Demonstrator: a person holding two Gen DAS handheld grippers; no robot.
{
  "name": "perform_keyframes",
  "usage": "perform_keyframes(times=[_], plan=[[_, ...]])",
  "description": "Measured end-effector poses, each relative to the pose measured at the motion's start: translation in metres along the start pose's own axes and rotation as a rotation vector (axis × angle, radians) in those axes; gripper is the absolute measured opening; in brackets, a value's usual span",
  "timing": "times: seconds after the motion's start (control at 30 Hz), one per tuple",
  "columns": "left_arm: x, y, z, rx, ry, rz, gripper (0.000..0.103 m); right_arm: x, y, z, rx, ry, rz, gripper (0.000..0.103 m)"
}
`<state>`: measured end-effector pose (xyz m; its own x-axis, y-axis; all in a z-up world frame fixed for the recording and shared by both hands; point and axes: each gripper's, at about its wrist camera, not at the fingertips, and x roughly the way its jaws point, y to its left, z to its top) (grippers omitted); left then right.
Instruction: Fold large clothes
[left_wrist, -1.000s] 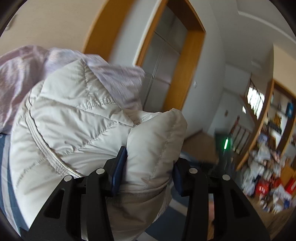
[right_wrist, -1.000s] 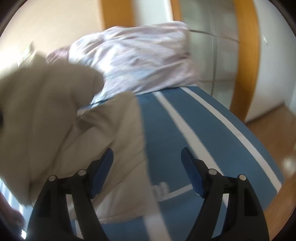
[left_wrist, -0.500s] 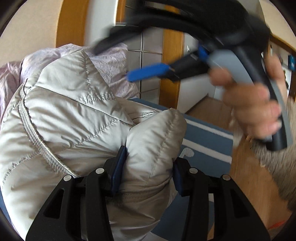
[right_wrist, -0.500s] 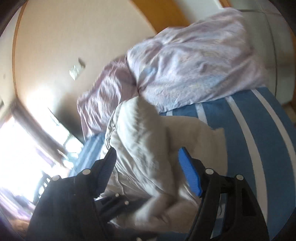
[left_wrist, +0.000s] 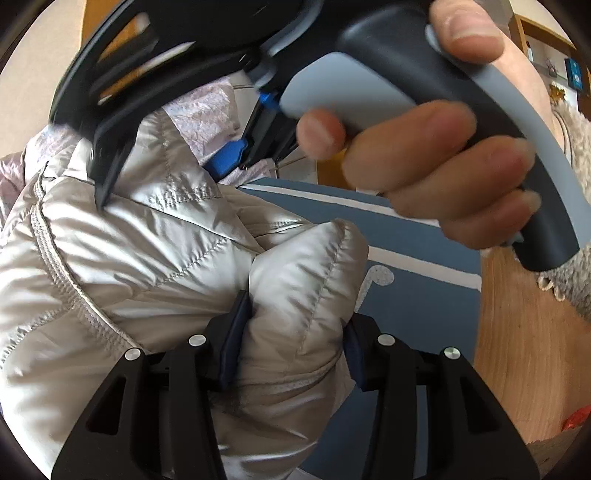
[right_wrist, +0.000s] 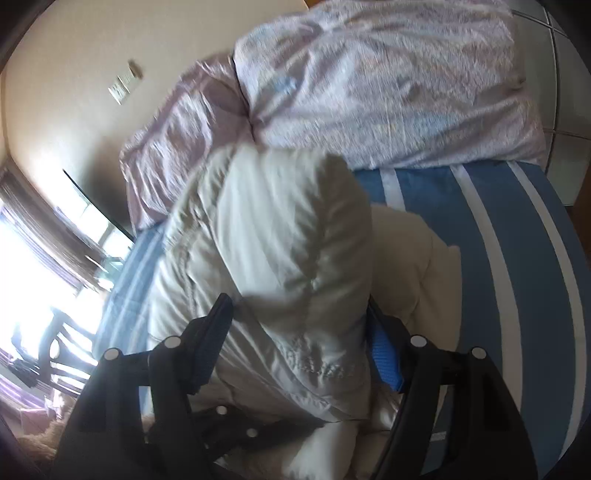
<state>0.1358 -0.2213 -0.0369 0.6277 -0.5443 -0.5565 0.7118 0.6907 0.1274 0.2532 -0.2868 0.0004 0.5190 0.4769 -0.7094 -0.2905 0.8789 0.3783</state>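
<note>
A pale grey quilted puffer jacket (left_wrist: 155, 243) is held up over a blue bed with white stripes (left_wrist: 413, 243). My left gripper (left_wrist: 291, 336) is shut on a puffy fold of the jacket. My right gripper (right_wrist: 299, 332) has its jaws wide, with a bulge of the jacket (right_wrist: 280, 236) between the fingers; the blue pads do not visibly pinch it. In the left wrist view the right gripper (left_wrist: 177, 122) and the hand holding it fill the top, one finger touching the jacket's upper part.
A pink-lilac duvet (right_wrist: 388, 81) is heaped at the head of the bed (right_wrist: 517, 236). A wooden floor (left_wrist: 524, 350) lies beside the bed. A bright window (right_wrist: 33, 280) is at the left, a cream wall (right_wrist: 70, 48) behind.
My right gripper swung from over the bare bed across to the jacket, and the jacket now sits between its fingers. My left gripper kept its hold and stayed roughly in place.
</note>
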Motion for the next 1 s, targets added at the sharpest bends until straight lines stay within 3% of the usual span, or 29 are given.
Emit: perform_keyframes(times=[0.07, 0.13, 0.23, 0.33, 0.37, 0.4, 0.5, 0.6, 0.7, 0.8, 1.0], plan=[[0.002, -0.004, -0.001, 0.02, 0.006, 0.011, 0.046, 0.008, -0.008, -0.004, 0.038, 0.009, 0.038, 0.054], [-0.001, -0.004, -0.002, 0.04, 0.006, 0.026, 0.046, 0.01, -0.014, -0.006, 0.066, 0.009, 0.084, 0.03], [-0.026, 0.006, 0.002, -0.003, 0.0, -0.014, 0.046, 0.004, -0.017, -0.008, 0.081, -0.015, 0.09, 0.019], [-0.073, 0.031, 0.008, -0.083, -0.056, -0.037, 0.049, -0.002, -0.021, -0.009, 0.093, -0.038, 0.079, 0.017], [-0.09, 0.043, 0.011, -0.109, -0.089, -0.025, 0.056, -0.003, -0.023, -0.011, 0.102, -0.044, 0.083, 0.017], [-0.105, 0.059, 0.014, -0.141, -0.123, -0.002, 0.066, -0.005, -0.025, -0.012, 0.107, -0.051, 0.086, 0.016], [-0.125, 0.112, 0.021, -0.24, -0.163, 0.108, 0.073, -0.011, -0.027, -0.014, 0.115, -0.073, 0.088, 0.016], [-0.117, 0.164, 0.021, -0.329, -0.125, 0.243, 0.073, -0.015, -0.026, -0.017, 0.104, -0.093, 0.072, 0.015], [-0.103, 0.202, 0.014, -0.424, -0.085, 0.287, 0.073, -0.015, -0.027, -0.02, 0.096, -0.11, 0.049, 0.015], [-0.087, 0.216, 0.009, -0.462, -0.041, 0.309, 0.072, -0.014, -0.033, -0.023, 0.103, -0.125, 0.022, 0.015], [-0.061, 0.199, 0.0, -0.428, -0.01, 0.325, 0.073, -0.006, -0.045, -0.028, 0.116, -0.139, -0.03, 0.017]])
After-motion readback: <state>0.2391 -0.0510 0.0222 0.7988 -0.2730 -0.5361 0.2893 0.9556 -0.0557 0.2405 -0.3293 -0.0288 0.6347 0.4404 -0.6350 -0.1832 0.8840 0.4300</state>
